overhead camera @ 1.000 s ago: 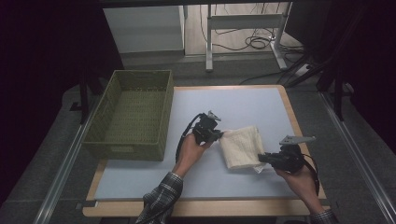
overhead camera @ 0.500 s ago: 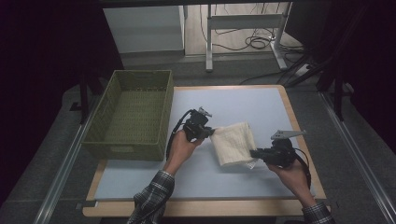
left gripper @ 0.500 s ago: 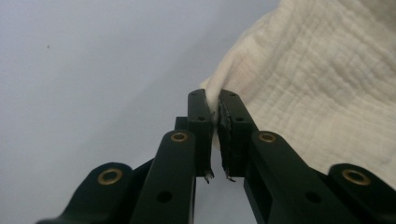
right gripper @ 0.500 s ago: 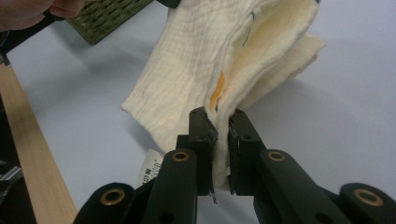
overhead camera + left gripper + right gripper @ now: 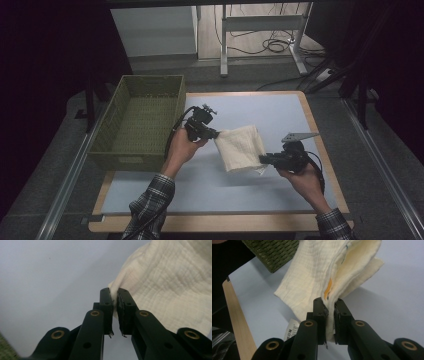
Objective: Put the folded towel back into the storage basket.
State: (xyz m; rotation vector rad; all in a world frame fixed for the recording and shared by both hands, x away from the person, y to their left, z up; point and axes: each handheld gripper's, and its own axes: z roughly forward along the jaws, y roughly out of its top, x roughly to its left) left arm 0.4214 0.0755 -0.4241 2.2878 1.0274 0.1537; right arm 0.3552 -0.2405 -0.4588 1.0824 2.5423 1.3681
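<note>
A folded cream cloth (image 5: 241, 148) hangs just above the pale blue table top, held at two corners. My left gripper (image 5: 216, 134) is shut on its left corner, and in the left gripper view the cloth (image 5: 170, 285) is pinched between the black jaws of that gripper (image 5: 115, 296). My right gripper (image 5: 264, 159) is shut on the lower right edge. In the right gripper view several layers of the cloth (image 5: 332, 267) rise from my right gripper (image 5: 329, 305), with a white label (image 5: 291, 331) dangling beside it.
A green woven basket (image 5: 120, 120) stands at the table's left side, close to the left hand; its corner (image 5: 274, 252) shows behind the cloth. The blue mat (image 5: 270, 107) has a wooden rim (image 5: 314, 135). Beyond the table are cables and a metal frame on the floor.
Both grippers have carried the cloth up and leftward, toward the basket. The cloth has lifted off the mat and shifted left with them.
</note>
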